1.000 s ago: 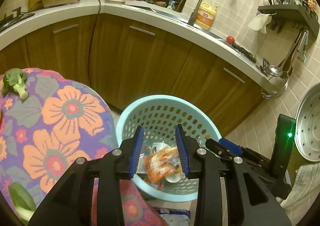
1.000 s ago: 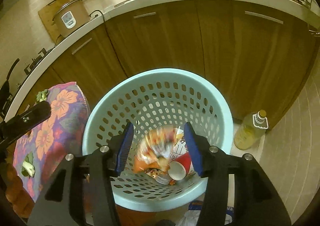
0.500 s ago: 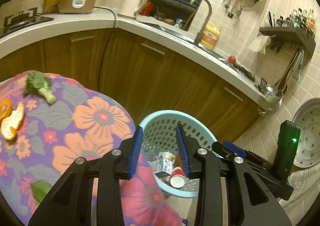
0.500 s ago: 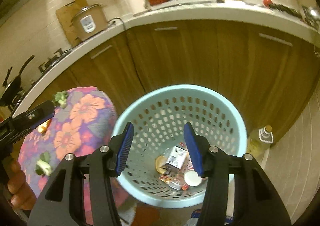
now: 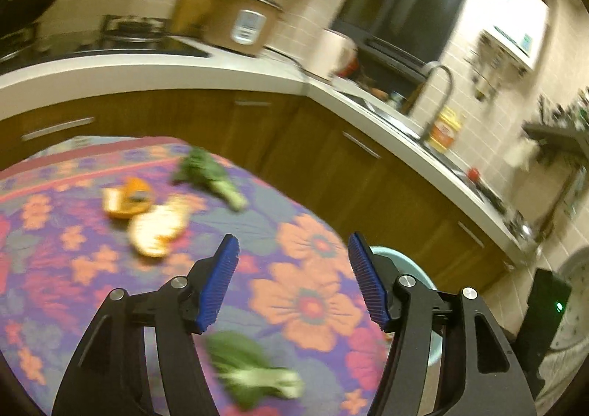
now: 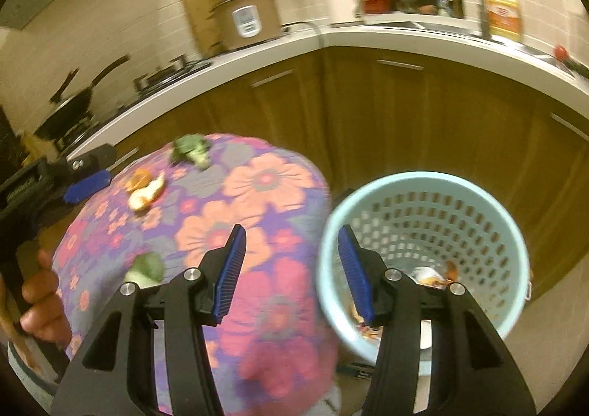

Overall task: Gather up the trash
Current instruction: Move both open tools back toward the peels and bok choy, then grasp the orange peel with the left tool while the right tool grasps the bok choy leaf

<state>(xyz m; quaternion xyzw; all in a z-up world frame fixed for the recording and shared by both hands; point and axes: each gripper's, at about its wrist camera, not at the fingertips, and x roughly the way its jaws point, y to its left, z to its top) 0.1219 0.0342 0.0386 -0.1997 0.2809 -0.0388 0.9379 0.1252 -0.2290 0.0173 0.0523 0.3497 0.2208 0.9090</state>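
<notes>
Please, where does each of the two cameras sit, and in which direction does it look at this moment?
Left wrist view: sits on the left gripper, looking along its opening, empty jaws over the flowered tablecloth toward the counter; only its own fingers show.
Right wrist view: sits on the right gripper, open and empty, looking down at the tablecloth edge and the blue basket; the person's left hand with the left gripper shows at left.
Both share: tablecloth, orange peels, broccoli piece, rice cooker, basket.

Both grippers swung off the basket [image 6: 423, 191] toward the floral table [image 5: 302, 302]; orange wrapper dropped in, left gripper [image 5: 294, 283] jaws opening, empty.
</notes>
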